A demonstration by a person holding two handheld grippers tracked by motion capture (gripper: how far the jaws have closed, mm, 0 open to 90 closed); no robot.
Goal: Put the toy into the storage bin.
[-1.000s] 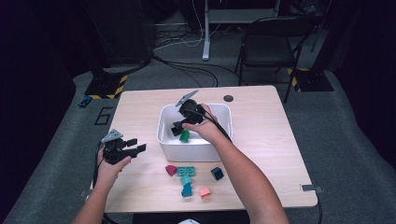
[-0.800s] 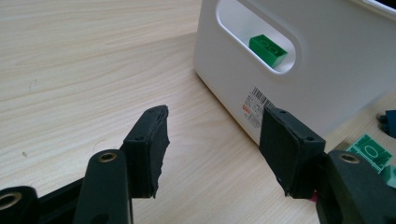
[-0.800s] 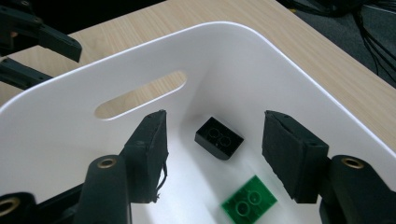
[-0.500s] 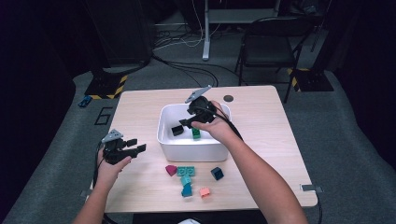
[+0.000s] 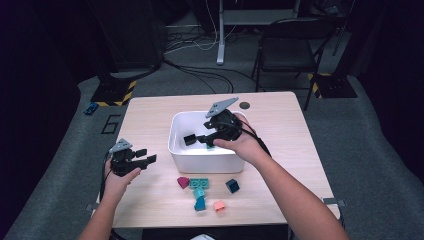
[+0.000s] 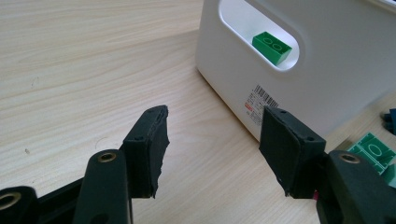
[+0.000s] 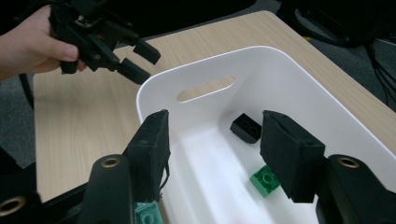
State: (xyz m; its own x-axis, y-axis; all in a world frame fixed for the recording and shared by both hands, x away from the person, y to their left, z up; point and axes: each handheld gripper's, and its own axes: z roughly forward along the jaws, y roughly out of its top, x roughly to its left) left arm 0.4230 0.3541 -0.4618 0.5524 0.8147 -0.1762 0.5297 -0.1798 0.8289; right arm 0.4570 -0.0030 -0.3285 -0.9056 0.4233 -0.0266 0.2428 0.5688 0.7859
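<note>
Right gripper (image 5: 202,138) hangs over the white bin (image 5: 176,150), fingers apart and empty. Left gripper (image 5: 145,157) idles above the worktop (image 5: 150,120), fingers apart too, and swinging in could knock the bin's wall.

One white bin (image 5: 200,159) holds two bricks: one black brick (image 7: 246,127) and one green brick (image 7: 265,180). Six loose pieces, as far as the blur allows, lie on the table (image 5: 150,115) before it: maroon (image 5: 183,182), green plate (image 5: 199,183), teal (image 5: 199,193), blue (image 5: 200,203), navy (image 5: 232,185), salmon (image 5: 219,205).

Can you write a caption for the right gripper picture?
Open right gripper above a white bin holding a black brick and green brick.
</note>
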